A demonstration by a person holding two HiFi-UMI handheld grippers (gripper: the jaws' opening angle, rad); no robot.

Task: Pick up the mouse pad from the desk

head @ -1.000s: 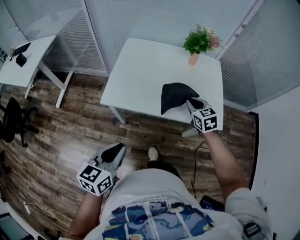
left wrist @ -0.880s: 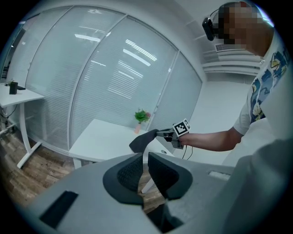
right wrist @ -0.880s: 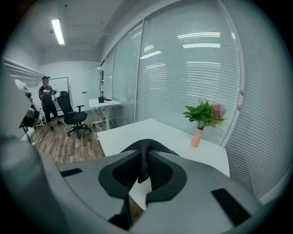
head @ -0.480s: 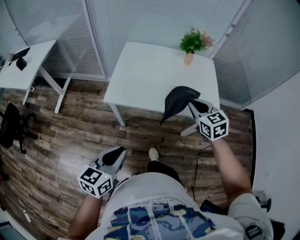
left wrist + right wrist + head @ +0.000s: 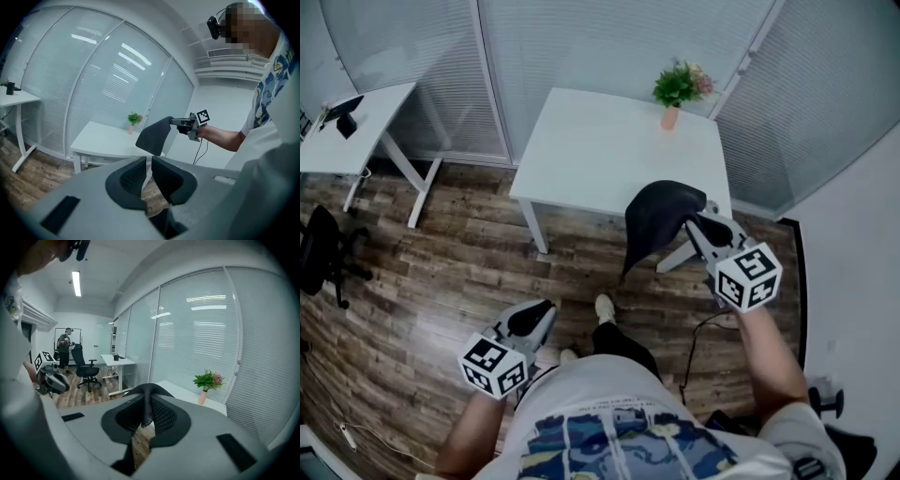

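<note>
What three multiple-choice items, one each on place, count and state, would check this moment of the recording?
1. Where is the mouse pad relative to the white desk?
A. Lying flat on it
B. On the floor under it
C. Hanging in the air from the right tool

2. How many potted plants stand on the desk?
A. None
B. One
C. Three

3. How is the right tool?
A. Shut on the mouse pad
B. Open and empty
C. Shut on the plant pot

Answers:
1 C: the head view and the left gripper view show the dark pad drooping from the tool.
2 B: a single potted plant stands at the far corner.
3 A: the right gripper view shows the pad's edge pinched between the jaws.
</note>
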